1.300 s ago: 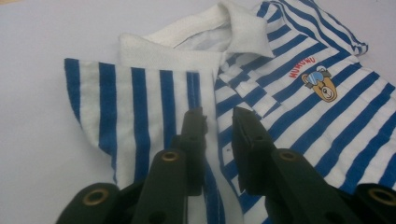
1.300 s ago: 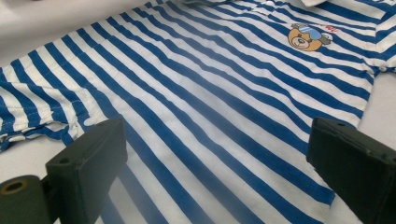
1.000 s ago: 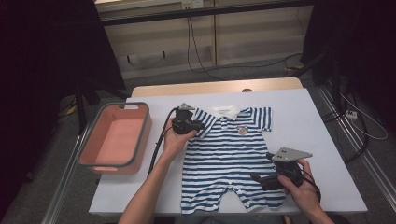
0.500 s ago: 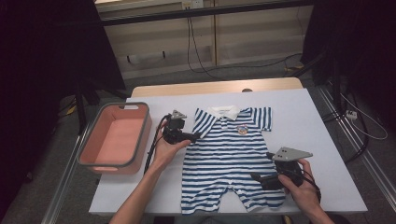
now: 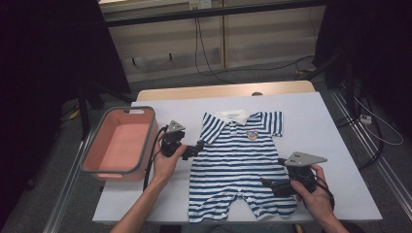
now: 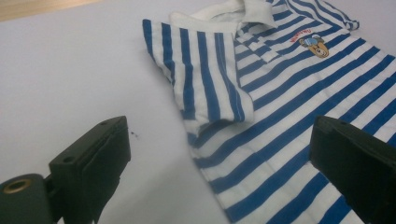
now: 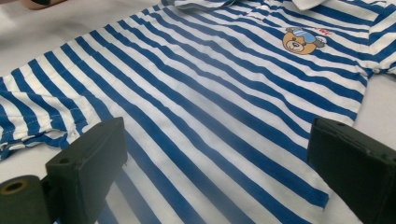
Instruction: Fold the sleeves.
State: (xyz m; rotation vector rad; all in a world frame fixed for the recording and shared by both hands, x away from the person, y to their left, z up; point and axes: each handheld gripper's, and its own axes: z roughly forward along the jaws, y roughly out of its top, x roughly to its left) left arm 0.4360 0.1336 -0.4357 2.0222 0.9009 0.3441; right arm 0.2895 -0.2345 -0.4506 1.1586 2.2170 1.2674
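The striped romper (image 5: 242,165) lies flat, front up, on the white table (image 5: 330,145), between the two grippers. It has blue and white horizontal stripes, a white collar, short sleeves and a small bear badge (image 6: 317,45) on the chest. The left gripper (image 5: 192,149) sits just beside the garment's near sleeve; its jaws have just been opening and now stand spread, with nothing pinched. In the left gripper view the sleeve hem lies ahead of the jaws, apart from both pads. The right gripper (image 5: 272,185) rests over a leg of the romper, jaws spread wide; contact with the cloth cannot be confirmed. Beyond the left gripper, away from the garment, stands a pink bin (image 5: 97,160); its interior appears empty, though its near wall hides part of the floor.
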